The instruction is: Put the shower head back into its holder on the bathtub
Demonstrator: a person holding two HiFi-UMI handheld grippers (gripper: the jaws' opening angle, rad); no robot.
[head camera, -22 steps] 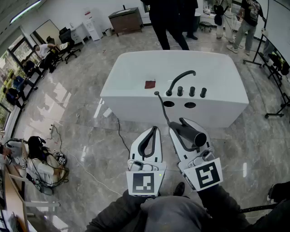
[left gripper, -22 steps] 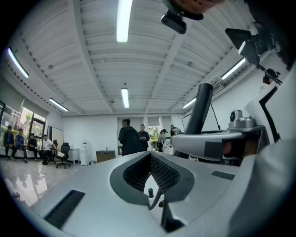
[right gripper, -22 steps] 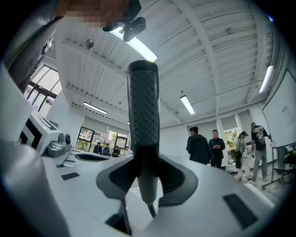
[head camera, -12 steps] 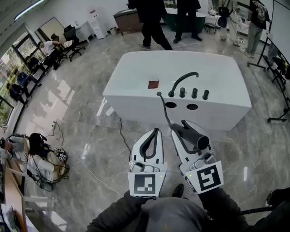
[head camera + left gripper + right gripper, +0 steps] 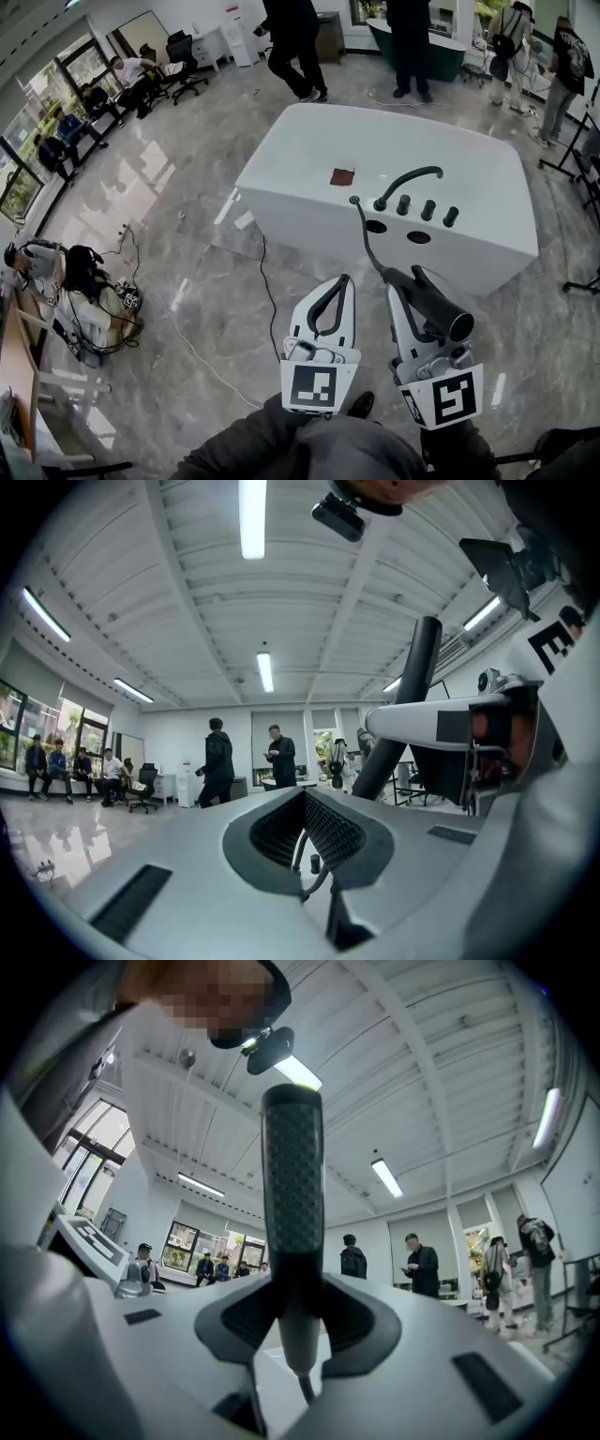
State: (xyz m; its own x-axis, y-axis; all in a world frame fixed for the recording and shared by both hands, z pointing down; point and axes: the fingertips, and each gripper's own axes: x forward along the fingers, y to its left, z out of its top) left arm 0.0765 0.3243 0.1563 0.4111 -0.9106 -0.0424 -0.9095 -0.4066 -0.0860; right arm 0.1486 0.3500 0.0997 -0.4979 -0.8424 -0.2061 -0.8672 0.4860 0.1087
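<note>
The white bathtub (image 5: 309,150) stands ahead of me, with a black curved faucet (image 5: 411,178), a row of black knobs (image 5: 427,209) and two dark holes (image 5: 376,226) on its near deck. A black hose (image 5: 367,239) runs from the deck to the dark shower head (image 5: 431,305). My right gripper (image 5: 405,279) is shut on the shower head, well short of the tub; its dotted handle (image 5: 292,1194) stands up between the jaws of the right gripper (image 5: 298,1335). My left gripper (image 5: 339,281) is shut and empty beside it, tips touching (image 5: 305,803).
A small red patch (image 5: 341,175) lies on the tub deck. A cable (image 5: 267,281) trails over the marble floor from the tub. People stand beyond the tub (image 5: 292,42); others sit at the left (image 5: 66,272). Metal stands (image 5: 577,141) are at the right.
The head view has shifted, so the tub now lies further up and right and both grippers sit lower in frame. People behind the tub have walked. The right gripper's hold on the shower head is unchanged.
</note>
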